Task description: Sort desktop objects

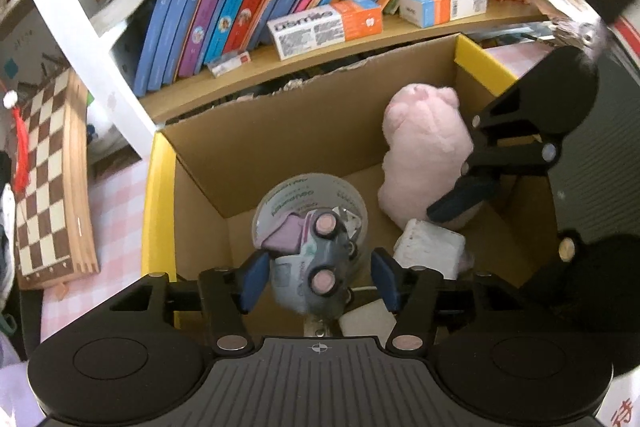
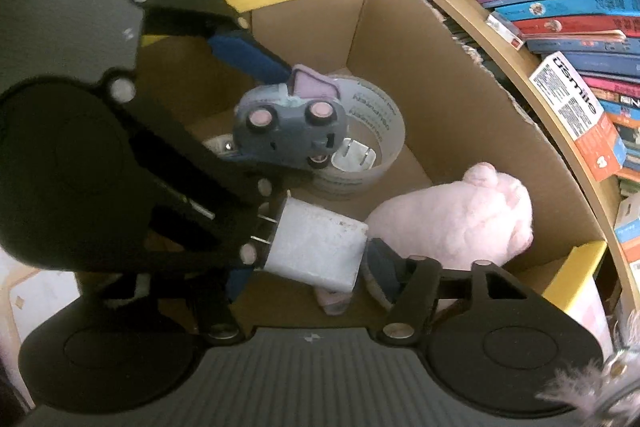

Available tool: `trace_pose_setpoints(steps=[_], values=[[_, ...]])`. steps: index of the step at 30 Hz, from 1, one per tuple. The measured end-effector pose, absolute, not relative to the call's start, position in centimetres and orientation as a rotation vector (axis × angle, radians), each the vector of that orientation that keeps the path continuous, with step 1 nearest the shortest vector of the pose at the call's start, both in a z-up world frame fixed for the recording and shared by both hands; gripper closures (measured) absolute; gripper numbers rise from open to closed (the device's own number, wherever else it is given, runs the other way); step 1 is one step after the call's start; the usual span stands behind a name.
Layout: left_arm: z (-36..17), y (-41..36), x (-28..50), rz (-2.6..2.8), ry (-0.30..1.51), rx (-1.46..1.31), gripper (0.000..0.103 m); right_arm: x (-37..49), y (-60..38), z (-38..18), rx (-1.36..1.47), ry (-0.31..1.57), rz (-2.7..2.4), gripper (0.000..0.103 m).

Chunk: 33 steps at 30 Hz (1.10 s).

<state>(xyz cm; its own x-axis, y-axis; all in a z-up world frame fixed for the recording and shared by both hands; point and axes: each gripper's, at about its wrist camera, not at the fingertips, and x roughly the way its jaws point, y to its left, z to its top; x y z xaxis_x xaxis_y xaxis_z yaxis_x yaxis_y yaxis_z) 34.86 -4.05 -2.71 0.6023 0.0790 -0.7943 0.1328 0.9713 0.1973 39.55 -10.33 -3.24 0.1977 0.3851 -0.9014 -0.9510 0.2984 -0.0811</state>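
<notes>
Both grippers hang over an open cardboard box (image 1: 280,143) with yellow flaps. My left gripper (image 1: 318,277) stands open around a grey-blue toy car (image 1: 316,267) with pink wheels, which is tilted above a clear tape roll (image 1: 348,195); the pads (image 1: 252,279) stand clear of the car. In the right wrist view the car (image 2: 288,131) rests against one left finger. My right gripper (image 2: 304,273) has its pads on either side of a white plug adapter (image 2: 316,251), also seen in the left wrist view (image 1: 430,247). A pink plush pig (image 1: 424,151) lies in the box (image 2: 440,75).
A wooden shelf (image 1: 360,47) with leaning books and small cartons (image 1: 324,27) runs behind the box. A folded chessboard (image 1: 48,179) leans at the left on a pink checked cloth (image 1: 116,211). A second white plug (image 2: 352,159) lies inside the tape roll (image 2: 376,131).
</notes>
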Motion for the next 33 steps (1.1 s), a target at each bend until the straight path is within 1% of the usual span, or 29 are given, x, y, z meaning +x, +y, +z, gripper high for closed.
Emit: trace_pose_setpoints(steps=[1,2,3,5,7,9,10,12,16,18,23,27,33], values=[[-2.4,-4.1,34.6,-0.027,0.916,0.246,0.043,39.5,-10.6,-2.9,-0.761,0.909,1.071,0.039],[-2.1,-4.0,34.4,-0.022,0.905,0.241,0.04,39.4,-10.9,-2.5,-0.755,0.896,1.062,0.035],[-1.8,-4.0,34.2,-0.017,0.894,0.236,0.036,39.3,-11.2,-2.1,-0.75,0.879,1.047,0.028],[-1.1,-3.8,33.5,-0.01,0.866,0.224,0.032,39.2,-11.7,-1.2,-0.739,0.842,1.01,0.021],[-0.4,-3.7,32.8,-0.007,0.839,0.215,0.028,39.2,-12.2,-0.5,-0.715,0.828,0.994,0.02],[0.3,-3.7,32.1,-0.002,0.815,0.215,0.024,39.0,-12.8,0.2,-0.689,0.822,0.987,0.014],[0.6,-3.7,31.7,0.001,0.803,0.218,0.023,38.8,-13.0,0.5,-0.677,0.818,0.984,0.013],[1.2,-3.8,30.9,0.009,0.777,0.225,0.017,38.4,-13.6,1.1,-0.651,0.809,0.972,0.013],[2.4,-3.7,29.0,0.027,0.73,0.204,0.015,37.7,-14.5,1.8,-0.588,0.768,0.915,0.012],[2.9,-3.3,27.9,0.033,0.714,0.169,0.011,36.7,-15.2,2.2,-0.561,0.726,0.873,0.012],[4.0,-3.0,24.5,0.037,0.664,0.132,0.01,33.5,-17.6,3.8,-0.435,0.653,0.785,0.012],[4.6,-2.9,21.7,0.037,0.629,0.132,0.004,30.3,-19.2,4.7,-0.349,0.58,0.717,0.009],[4.1,-2.5,17.7,0.056,0.624,0.109,0.004,25.4,-20.9,4.9,-0.244,0.526,0.62,0.007]])
